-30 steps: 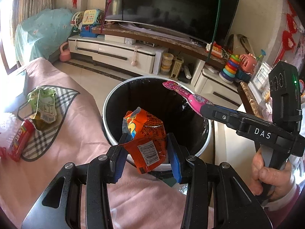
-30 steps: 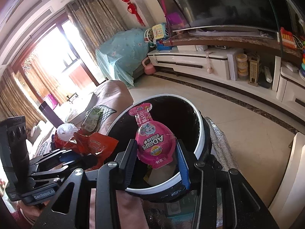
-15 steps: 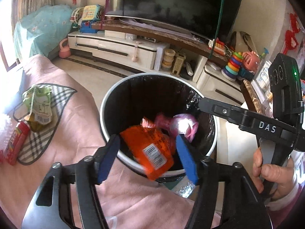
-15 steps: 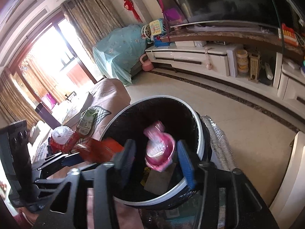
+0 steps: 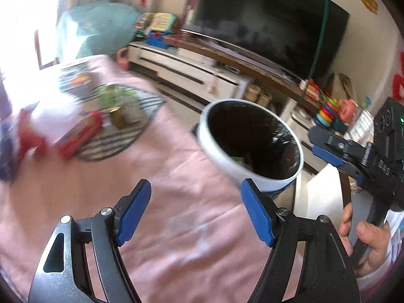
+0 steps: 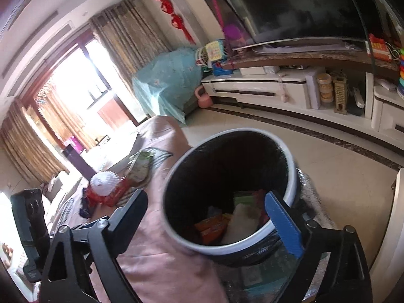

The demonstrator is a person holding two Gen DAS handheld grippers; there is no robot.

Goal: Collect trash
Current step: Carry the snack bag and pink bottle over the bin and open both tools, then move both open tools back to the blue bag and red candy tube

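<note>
Both grippers are spread wide and hold nothing. The left gripper (image 5: 195,214) hovers over the pink cover (image 5: 161,176) of what looks like a sofa or bed. The right gripper (image 6: 209,217) hangs at the near rim of the bin (image 6: 294,176), looking down into it.

The remaining trash lies on the cover's far left part, on a striped patch (image 5: 121,144), ahead and to the left of the left gripper. There is a green wrapper (image 5: 113,98) and, nearer the left edge, a red wrapper (image 5: 83,133). The red one's long axis runs diagonally, near-left to far-right. Motion blur hides finer detail. A white spiky ball (image 6: 104,183) sits by the red items in the right wrist view; whether it counts as trash I cannot tell.

The left gripper appears nearer this pile, so the next reach probably falls to it.

The bin stands off the cover's right edge, black-lined, holding an orange wrapper (image 6: 210,227), something pale and a green piece.
</note>
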